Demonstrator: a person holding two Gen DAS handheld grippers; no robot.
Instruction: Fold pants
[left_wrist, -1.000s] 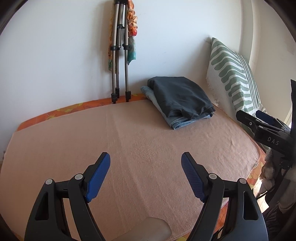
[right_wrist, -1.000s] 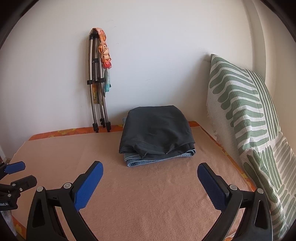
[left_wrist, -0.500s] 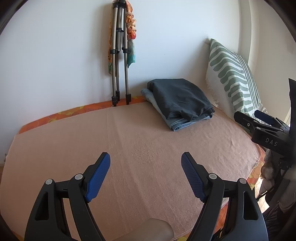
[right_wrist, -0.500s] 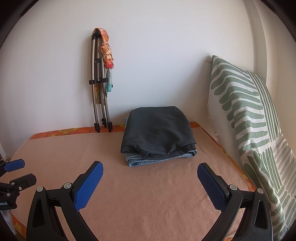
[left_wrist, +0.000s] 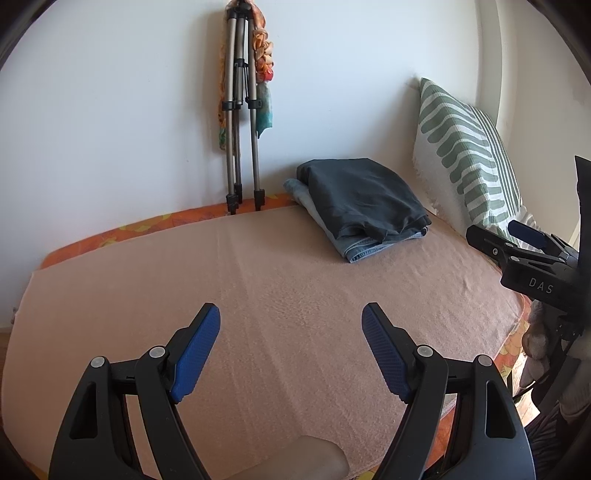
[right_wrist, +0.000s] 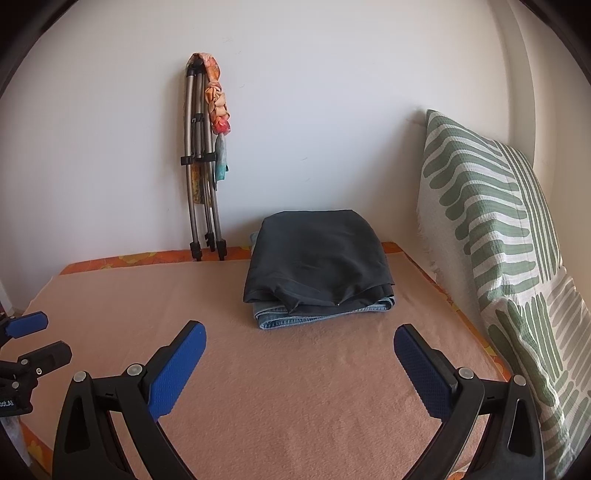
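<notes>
White wall behind; bed covered by a peach blanket, patterned pillow at right, folded tripod leaning at far left. Dark pants folded, stacked on folded jeans, at far side near the pillow. Left claw open, empty, hovering over bare blanket; stack well apart, far and to the right. Right claw open, empty; stack straight ahead, apart from the blue pads. Right hand judged nearer. Stack's long edge crosswise to the right claw's line. No unfolded pants in view; task judged done or awaiting next garment.
</notes>
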